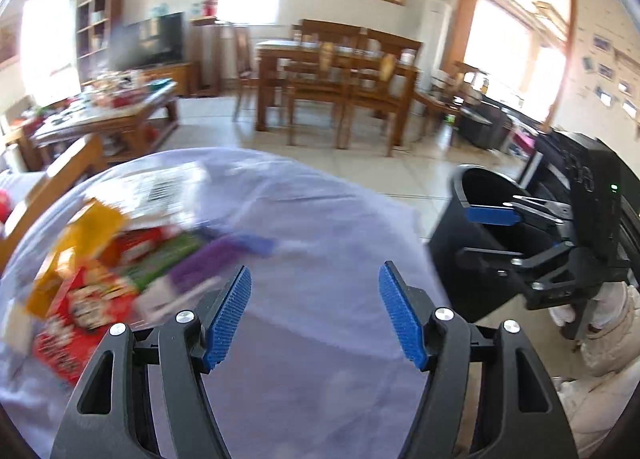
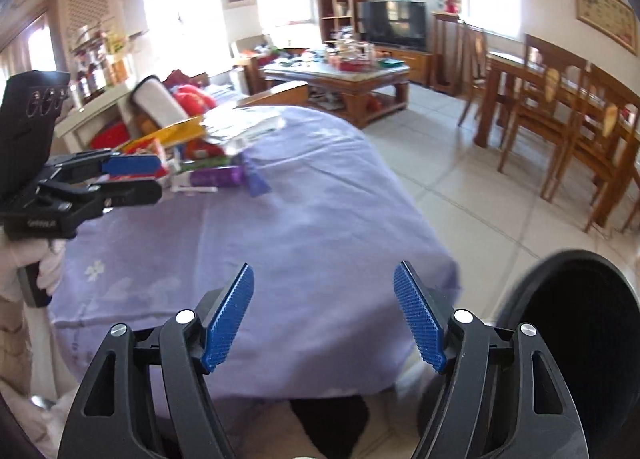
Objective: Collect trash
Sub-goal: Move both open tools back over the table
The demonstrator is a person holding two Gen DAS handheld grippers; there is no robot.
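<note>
A heap of trash lies on the purple tablecloth (image 1: 320, 219): a red snack packet (image 1: 84, 311), a yellow packet (image 1: 80, 235), and green and purple wrappers (image 1: 208, 259), all blurred. My left gripper (image 1: 316, 315) hangs open and empty over the cloth, right of the heap. A black bin (image 1: 452, 259) stands beside the table, with my right gripper (image 1: 490, 235) over its mouth. In the right wrist view the right gripper (image 2: 324, 315) is open and empty above the table's near edge, the bin (image 2: 516, 299) at lower right. The left gripper (image 2: 132, 179) sits beside the trash heap (image 2: 212, 171).
A gloved hand (image 2: 48, 271) holds the left gripper's handle. Beyond the table are a tiled floor (image 2: 460, 187), a cluttered wooden coffee table (image 2: 340, 79), a dining table with chairs (image 1: 340, 71), a sofa with red cushions (image 2: 192, 99) and a TV (image 2: 394, 25).
</note>
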